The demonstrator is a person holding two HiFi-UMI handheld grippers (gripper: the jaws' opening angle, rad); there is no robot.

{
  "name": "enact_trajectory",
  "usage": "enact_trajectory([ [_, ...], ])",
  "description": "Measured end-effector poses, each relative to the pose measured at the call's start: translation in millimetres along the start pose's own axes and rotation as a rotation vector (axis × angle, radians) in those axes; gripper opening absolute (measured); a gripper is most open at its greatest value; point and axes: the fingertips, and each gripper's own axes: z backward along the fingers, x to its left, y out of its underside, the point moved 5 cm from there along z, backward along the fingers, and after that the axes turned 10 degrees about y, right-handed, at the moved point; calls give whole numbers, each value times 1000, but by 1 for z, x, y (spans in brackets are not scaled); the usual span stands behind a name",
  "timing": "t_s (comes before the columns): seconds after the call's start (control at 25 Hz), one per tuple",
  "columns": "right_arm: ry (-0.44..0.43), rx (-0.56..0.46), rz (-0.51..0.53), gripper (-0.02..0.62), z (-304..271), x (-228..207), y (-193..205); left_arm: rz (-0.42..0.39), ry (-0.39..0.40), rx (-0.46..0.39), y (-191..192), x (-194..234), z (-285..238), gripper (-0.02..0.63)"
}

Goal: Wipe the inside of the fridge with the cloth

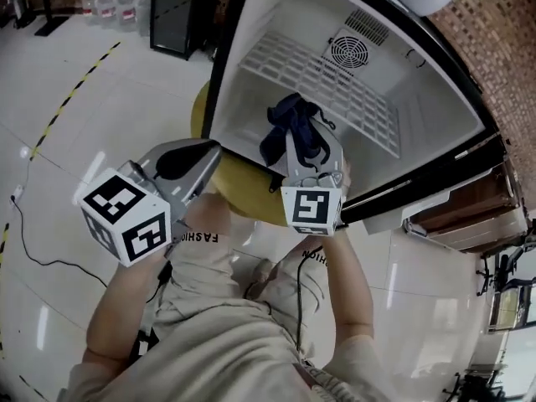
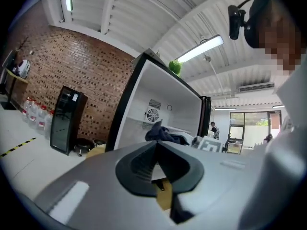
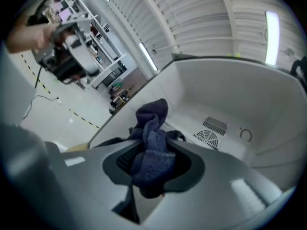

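Observation:
The fridge (image 1: 276, 23) stands open, with white inner walls, a wire shelf (image 1: 310, 82) and a round fan grille (image 1: 345, 53) at the back. My right gripper (image 1: 303, 136) is at the fridge's opening, level, shut on a dark blue cloth (image 1: 289, 124) that bunches up out of the jaws over the front of the shelf. In the right gripper view the cloth (image 3: 152, 138) fills the gap between the jaws of that gripper (image 3: 153, 152). My left gripper (image 1: 213, 151) is outside the fridge at its lower left, shut and holding nothing, and the left gripper view shows its jaws together (image 2: 156, 150).
A yellow round stool (image 1: 243, 187) sits under the fridge's front edge. A black glass-door cooler (image 1: 180, 11) and water bottles (image 1: 113, 2) stand at the far left. A cable (image 1: 33, 249) trails over the tiled floor. The person's knees are just below the grippers.

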Motion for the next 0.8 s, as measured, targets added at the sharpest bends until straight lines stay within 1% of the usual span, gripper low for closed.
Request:
enact_trajectory([
  [0.12,46,30,80,110,-49,16,10,-25,-7,5,0,-2,2,22],
  [0.24,94,94,145,110,-94,26,19,-39,21,5,-2,-8,3,22],
  [0.4,174,122,187,113,-144,29,21,-16,79,7,-1,-17,2,22],
  [0.48,199,135,194,114,-162,32,21,-3,96,5,-1,-21,4,21],
  [0.64,209,186,257,114,-187,38,31,-5,125,9,-3,-26,6,21],
  [0.72,221,208,292,112,-185,34,37,-8,131,11,-5,-27,6,21],
  [0.8,254,247,289,112,-174,18,49,-11,135,14,-6,-28,6,21],
])
